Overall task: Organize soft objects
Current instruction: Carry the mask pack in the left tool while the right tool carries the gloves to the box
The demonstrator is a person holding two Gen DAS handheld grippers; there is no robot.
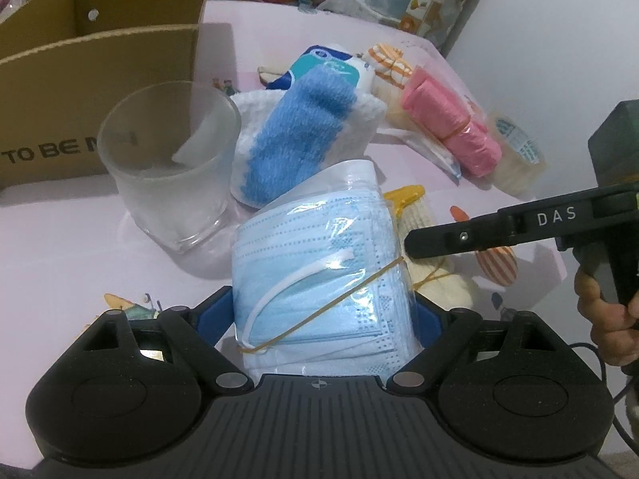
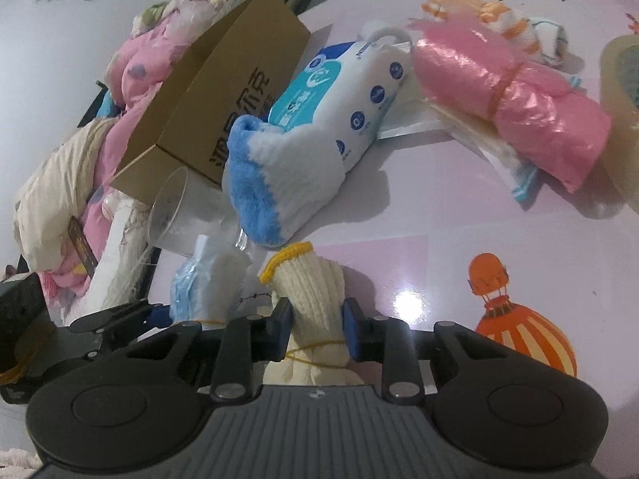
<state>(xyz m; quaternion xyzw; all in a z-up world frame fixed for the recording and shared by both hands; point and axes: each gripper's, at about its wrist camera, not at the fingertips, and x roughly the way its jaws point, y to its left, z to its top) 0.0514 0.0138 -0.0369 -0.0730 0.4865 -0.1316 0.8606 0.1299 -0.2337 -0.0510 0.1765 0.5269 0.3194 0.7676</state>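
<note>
My left gripper (image 1: 323, 311) is shut on a pack of blue face masks (image 1: 319, 263) wrapped in plastic with a rubber band. My right gripper (image 2: 317, 329) is shut on a cream knit glove bundle with a yellow cuff (image 2: 309, 299), also bound by a rubber band. The right gripper shows in the left wrist view (image 1: 415, 245), beside the mask pack. The mask pack shows in the right wrist view (image 2: 207, 283), left of the gloves. A blue and white fuzzy sock (image 1: 295, 139) (image 2: 275, 175) lies beyond, on a wipes pack (image 2: 351, 92).
An open cardboard box (image 1: 100, 92) (image 2: 223, 92) stands at the far left. A clear glass (image 1: 171, 159) stands in front of it. Pink plastic bag rolls (image 1: 451, 127) (image 2: 511, 103), a tape roll (image 1: 519, 155) and an orange striped cloth (image 1: 387, 60) lie at the right on the pink table (image 1: 60, 263).
</note>
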